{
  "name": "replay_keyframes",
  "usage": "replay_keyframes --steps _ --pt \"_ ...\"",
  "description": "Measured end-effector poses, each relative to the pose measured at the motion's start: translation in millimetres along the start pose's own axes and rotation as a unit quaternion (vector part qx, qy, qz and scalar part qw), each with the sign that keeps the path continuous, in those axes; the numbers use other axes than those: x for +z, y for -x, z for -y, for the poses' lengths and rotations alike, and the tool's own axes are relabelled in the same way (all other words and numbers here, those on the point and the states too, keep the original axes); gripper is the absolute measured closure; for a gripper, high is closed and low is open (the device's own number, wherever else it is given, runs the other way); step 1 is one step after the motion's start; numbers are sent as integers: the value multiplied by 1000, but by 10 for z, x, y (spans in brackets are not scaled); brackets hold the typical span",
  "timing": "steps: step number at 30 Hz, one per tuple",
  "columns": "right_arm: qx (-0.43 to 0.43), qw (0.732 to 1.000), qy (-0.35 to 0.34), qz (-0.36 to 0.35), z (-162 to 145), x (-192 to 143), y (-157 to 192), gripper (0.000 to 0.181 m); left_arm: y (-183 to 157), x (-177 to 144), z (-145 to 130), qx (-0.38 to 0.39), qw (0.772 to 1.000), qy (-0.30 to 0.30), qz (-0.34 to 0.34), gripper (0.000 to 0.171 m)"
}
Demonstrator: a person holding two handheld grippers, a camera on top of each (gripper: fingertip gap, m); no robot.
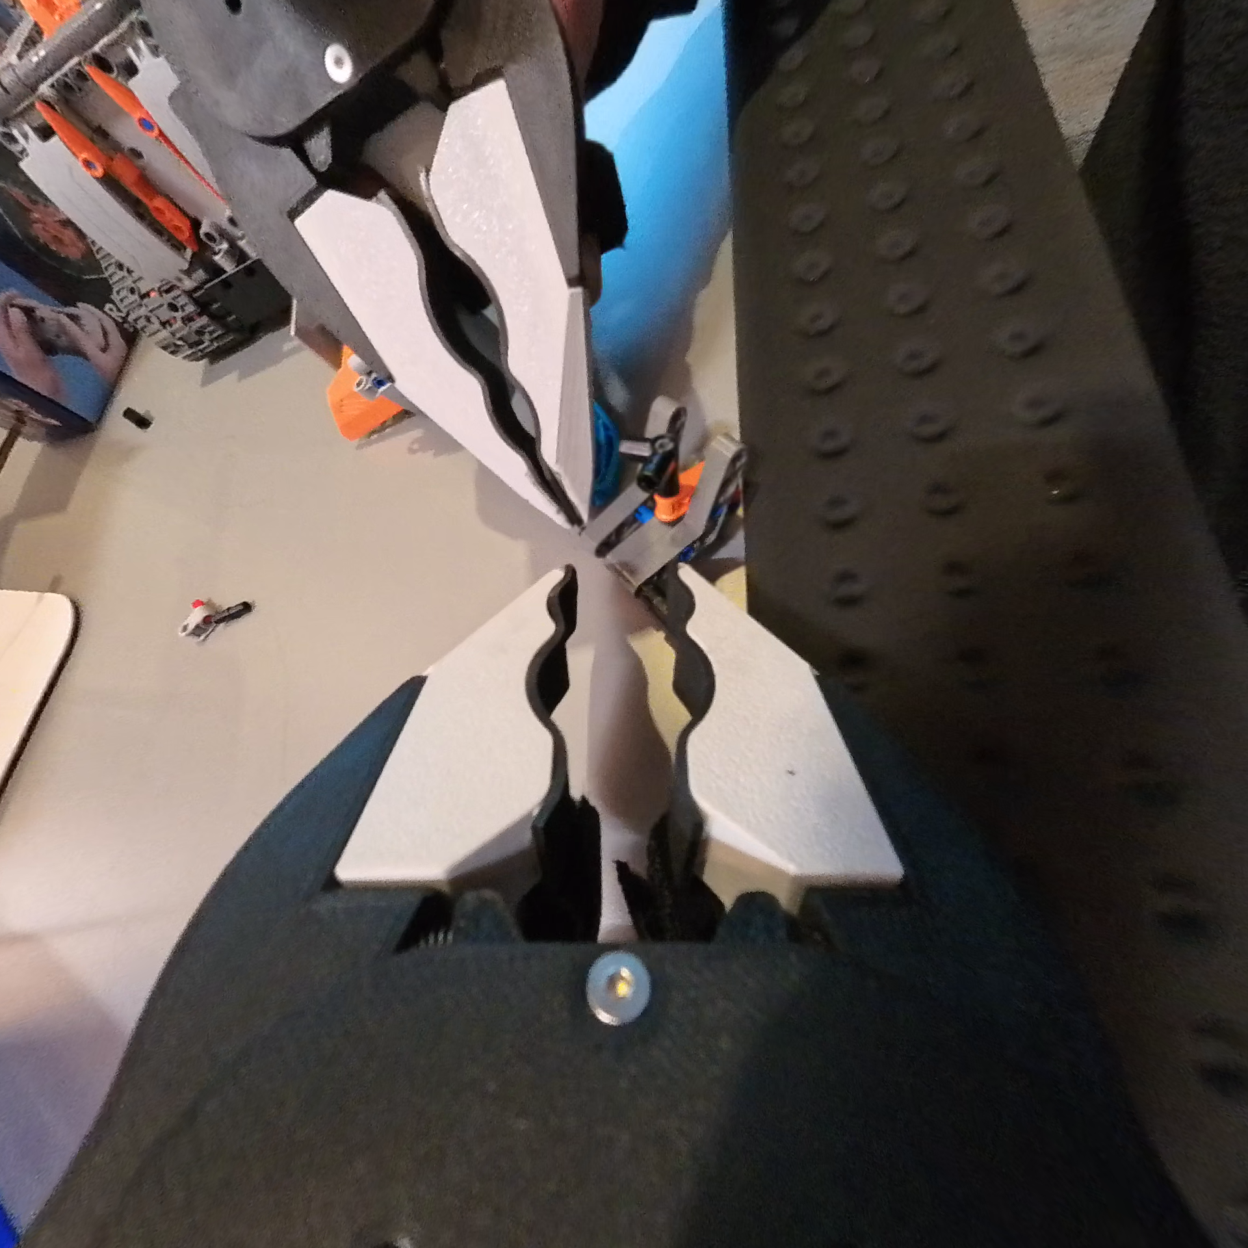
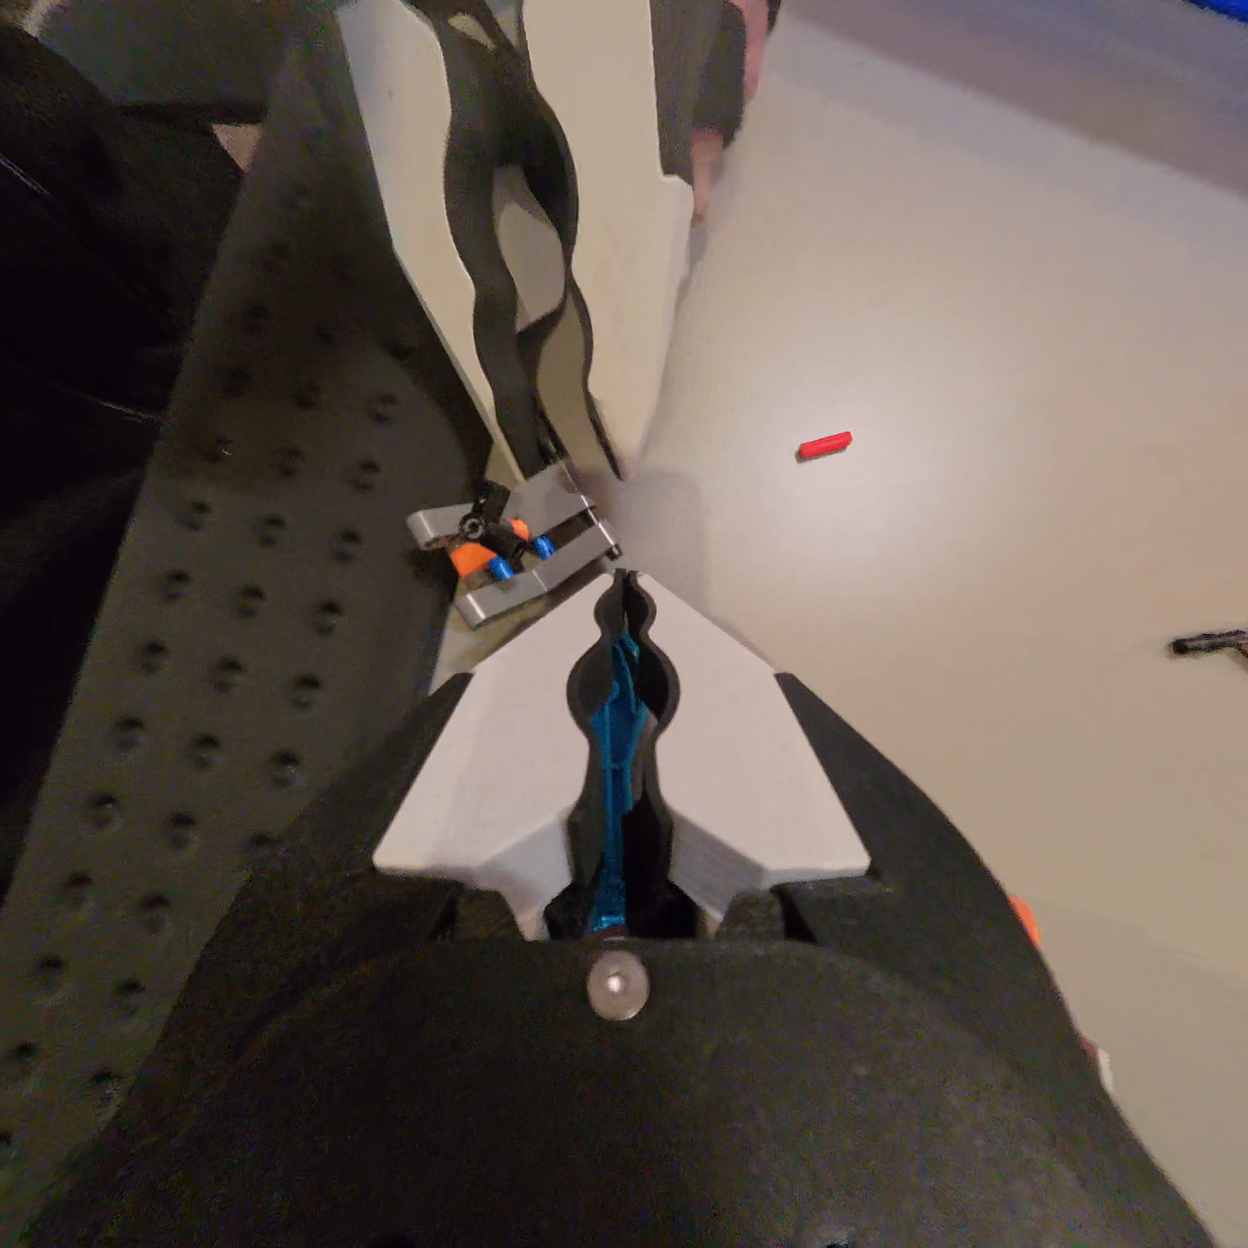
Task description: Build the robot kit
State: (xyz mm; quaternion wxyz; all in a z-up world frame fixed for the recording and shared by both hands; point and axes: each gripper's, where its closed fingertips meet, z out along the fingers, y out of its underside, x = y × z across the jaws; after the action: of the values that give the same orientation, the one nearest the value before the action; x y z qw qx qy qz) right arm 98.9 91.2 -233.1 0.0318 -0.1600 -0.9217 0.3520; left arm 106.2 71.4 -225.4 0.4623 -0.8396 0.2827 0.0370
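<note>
Grey beam assembly (image 1: 628,533), studded with orange and blue pins, sits low over the pale counter (image 1: 304,540), just beside a dark perforated board (image 1: 945,405).

In the left wrist view, the left hand-held gripper (image 1: 621,577) has its fingers slightly apart. Its right-side finger touches the assembly's near end, but I cannot tell whether both fingers are pinching it. The right hand-held gripper (image 1: 577,520) comes in from above, tips together, with a blue piece (image 1: 604,452) showing at its side. Only this view shows a large orange-and-grey brick model (image 1: 135,169), a loose orange part (image 1: 358,405), a small grey-and-black part (image 1: 213,616) and a tiny black piece (image 1: 137,417).

In the right wrist view, the right hand-held gripper (image 2: 622,574) is pressed together at the tips, with the blue piece (image 2: 614,743) clamped lengthwise between its pads. The assembly (image 2: 560,503) lies just beyond those tips. The left hand-held gripper (image 2: 574,466) meets the assembly's far corner from above, beside the perforated board (image 2: 270,608). Only here does the counter (image 2: 945,608) show a red pin (image 2: 824,446) and a black part (image 2: 1209,643) at the right edge.
</note>
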Motion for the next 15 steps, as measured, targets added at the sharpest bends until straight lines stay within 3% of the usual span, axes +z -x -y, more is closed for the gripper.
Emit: replay_keyframes --steps 3,5,9,11,15 --pt "-6 1000 -7 -8 32 -69 -7 181 25 -21 6 1 1000 0 8 148" --pt "-27 999 2 -17 14 -111 -2 181 15 -3 -18 0 1000 10 4 162" --pt "-60 997 -10 -45 -37 -170 -12 168 65 16 -61 -38 999 14 -6 166" --pt "-55 997 -27 -45 -41 -224 -20 160 156 -53 15 -84 996 -24 -14 171" --pt "-53 994 -67 -61 80 -327 -59 161 257 -136 145 -154 983 -86 -46 171"
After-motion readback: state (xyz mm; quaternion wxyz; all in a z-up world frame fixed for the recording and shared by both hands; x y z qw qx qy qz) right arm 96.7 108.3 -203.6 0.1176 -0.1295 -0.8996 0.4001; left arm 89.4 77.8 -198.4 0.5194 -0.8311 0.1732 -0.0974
